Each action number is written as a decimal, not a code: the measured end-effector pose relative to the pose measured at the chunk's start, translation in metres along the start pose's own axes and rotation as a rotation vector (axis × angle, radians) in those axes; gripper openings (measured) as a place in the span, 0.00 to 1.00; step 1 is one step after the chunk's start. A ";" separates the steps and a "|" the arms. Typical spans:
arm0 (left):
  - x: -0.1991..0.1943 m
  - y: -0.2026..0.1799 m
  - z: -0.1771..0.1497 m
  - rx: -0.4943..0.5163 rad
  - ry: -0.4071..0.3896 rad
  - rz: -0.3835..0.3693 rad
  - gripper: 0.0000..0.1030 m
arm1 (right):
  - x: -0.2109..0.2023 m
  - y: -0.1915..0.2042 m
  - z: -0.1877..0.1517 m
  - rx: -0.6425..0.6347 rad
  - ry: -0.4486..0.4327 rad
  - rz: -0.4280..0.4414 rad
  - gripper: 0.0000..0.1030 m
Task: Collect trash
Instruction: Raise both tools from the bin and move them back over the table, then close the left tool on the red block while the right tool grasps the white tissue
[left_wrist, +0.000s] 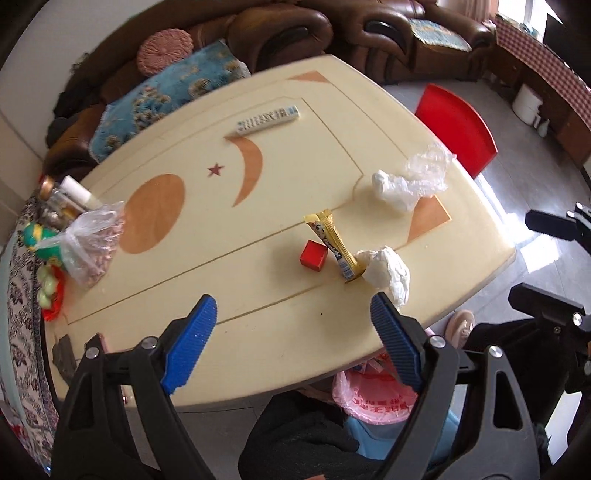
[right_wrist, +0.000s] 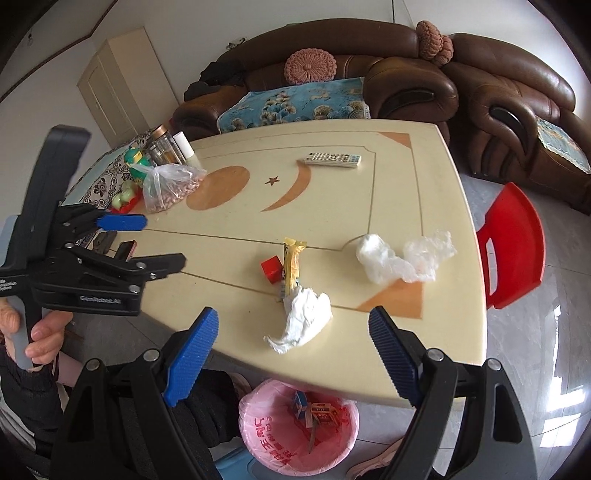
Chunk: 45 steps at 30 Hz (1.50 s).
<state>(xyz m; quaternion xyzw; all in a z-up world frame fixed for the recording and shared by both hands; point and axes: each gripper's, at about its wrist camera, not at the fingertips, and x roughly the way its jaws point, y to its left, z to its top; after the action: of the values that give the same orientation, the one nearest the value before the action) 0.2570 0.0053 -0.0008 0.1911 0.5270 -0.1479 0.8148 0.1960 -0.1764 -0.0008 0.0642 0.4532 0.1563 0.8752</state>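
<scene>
Trash on cream table (right_wrist: 436, 229): crumpled tissue (right_wrist: 301, 317) lower centre; yellow wrapper (right_wrist: 291, 266) touching it; red box (right_wrist: 272, 269) beside; clear plastic wad (right_wrist: 402, 256) centre right. Pink-lined bin (right_wrist: 299, 428) below table edge, already holding scraps. Right gripper (right_wrist: 293, 332) spread, empty, nearest the tissue; left gripper (left_wrist: 293, 317) spread, empty. Advice: close on the tissue's bulk, lift clear of the wrapper, drop over the bin. Room: brown sofa (right_wrist: 406, 74) upper frame, remote (right_wrist: 332, 159), red chair (right_wrist: 513, 243)

Left tongs (left_wrist: 293, 314) and right tongs (right_wrist: 293, 325) both gape wide, holding nothing.
</scene>
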 end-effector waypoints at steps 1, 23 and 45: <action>0.007 0.001 0.003 0.013 0.011 -0.017 0.81 | 0.005 0.000 0.002 -0.002 0.007 0.002 0.79; 0.155 0.002 0.042 0.110 0.173 -0.252 0.81 | 0.141 -0.022 -0.005 0.078 0.252 0.055 0.79; 0.195 0.013 0.040 0.164 0.135 -0.439 0.81 | 0.179 -0.036 -0.020 0.132 0.316 0.066 0.79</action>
<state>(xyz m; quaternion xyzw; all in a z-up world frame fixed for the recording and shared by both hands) 0.3734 -0.0093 -0.1626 0.1471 0.5956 -0.3505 0.7077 0.2842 -0.1515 -0.1598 0.1109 0.5920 0.1630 0.7815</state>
